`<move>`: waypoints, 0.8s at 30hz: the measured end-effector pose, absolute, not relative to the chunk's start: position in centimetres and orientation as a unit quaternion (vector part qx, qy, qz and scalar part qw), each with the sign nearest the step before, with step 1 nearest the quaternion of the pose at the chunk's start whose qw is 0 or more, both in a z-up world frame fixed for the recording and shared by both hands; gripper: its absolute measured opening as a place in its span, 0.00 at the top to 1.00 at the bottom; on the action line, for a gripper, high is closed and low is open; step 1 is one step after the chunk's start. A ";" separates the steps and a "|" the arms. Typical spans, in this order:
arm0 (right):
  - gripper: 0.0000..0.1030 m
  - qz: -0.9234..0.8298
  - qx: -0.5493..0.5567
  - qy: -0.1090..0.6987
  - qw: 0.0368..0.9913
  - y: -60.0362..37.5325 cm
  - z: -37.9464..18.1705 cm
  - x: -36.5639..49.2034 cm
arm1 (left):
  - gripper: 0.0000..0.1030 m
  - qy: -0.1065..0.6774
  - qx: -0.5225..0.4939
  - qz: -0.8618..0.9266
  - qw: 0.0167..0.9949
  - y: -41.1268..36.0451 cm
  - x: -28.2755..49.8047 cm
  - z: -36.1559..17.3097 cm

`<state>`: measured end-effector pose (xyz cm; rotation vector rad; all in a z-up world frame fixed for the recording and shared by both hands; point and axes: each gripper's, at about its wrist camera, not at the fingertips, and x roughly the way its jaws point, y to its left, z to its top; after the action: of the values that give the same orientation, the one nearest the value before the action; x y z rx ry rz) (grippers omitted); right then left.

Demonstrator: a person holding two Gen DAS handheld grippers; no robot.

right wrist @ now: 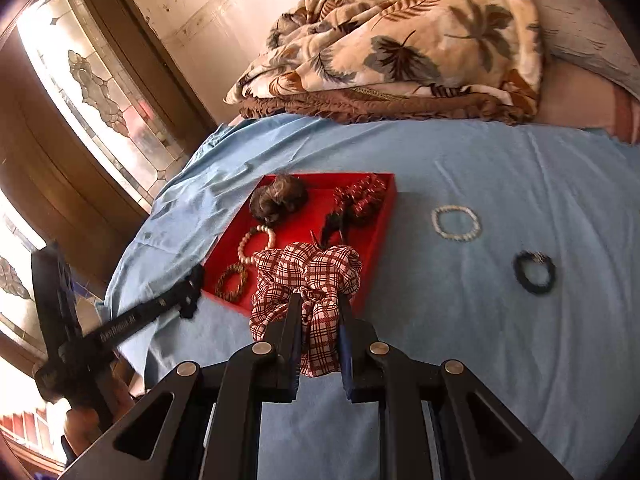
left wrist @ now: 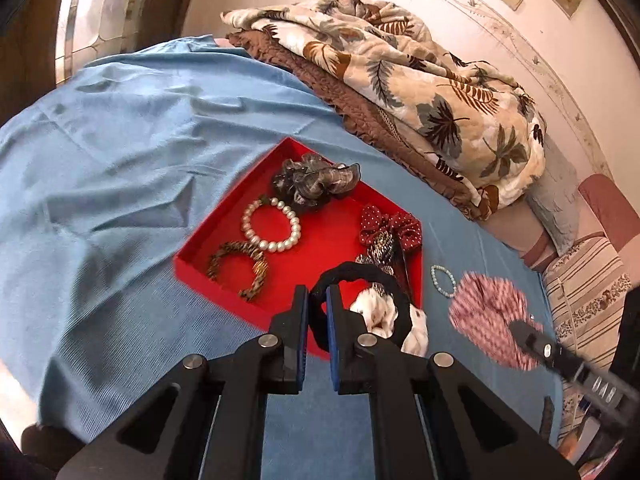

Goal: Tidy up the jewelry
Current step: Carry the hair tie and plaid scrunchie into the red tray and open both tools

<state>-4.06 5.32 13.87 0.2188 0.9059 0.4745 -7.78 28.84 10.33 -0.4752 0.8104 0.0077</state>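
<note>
Left gripper (left wrist: pixel 317 304): jaws close together, clamped on a black hair tie (left wrist: pixel 360 276) that carries a white fluffy piece (left wrist: pixel 378 312); the band loops up and over the near corner of the red tray (left wrist: pixel 192 248), held just above it, which I judge to be a carry toward placing it inside.

Right gripper (right wrist: pixel 320 312): jaws pinched on a red-and-white plaid scrunchie (right wrist: pixel 306 280); the fabric bunches above the fingertips and hangs over the tray's near edge, apparently also on its way in.

Red tray: shallow, open, lying on the blue bedsheet (left wrist: pixel 120 160); no dividers visible.

Tray contents: grey-brown scrunchie (left wrist: pixel 312 180) at the far corner; pearl bracelet (left wrist: pixel 272 224) beside it; brown patterned bracelet (left wrist: pixel 240 268) toward the near left; red polka-dot scrunchie (left wrist: pixel 390 222) on the right side, with a dark patterned item (left wrist: pixel 380 256) just below it, identity unclear.

Outside the tray: small pale bead bracelet (right wrist: pixel 456 222) and black bracelet (right wrist: pixel 534 272) on the sheet to the right, well apart from the tray wall.

Surroundings: folded leaf-print quilt (right wrist: pixel 400 40) behind the tray, clear of the work.

Assessment: sorting partly done; two loose pieces remain on the sheet.
</note>
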 end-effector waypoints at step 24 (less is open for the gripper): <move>0.71 0.175 0.005 0.506 0.845 18.2 6.2 14.3 | 0.76 0.416 -0.169 0.007 0.893 28.2 -2.6 5.8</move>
<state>14.34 18.22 6.18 0.0098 1.0676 0.3701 -2.57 28.19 5.82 -0.3515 0.8632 0.0138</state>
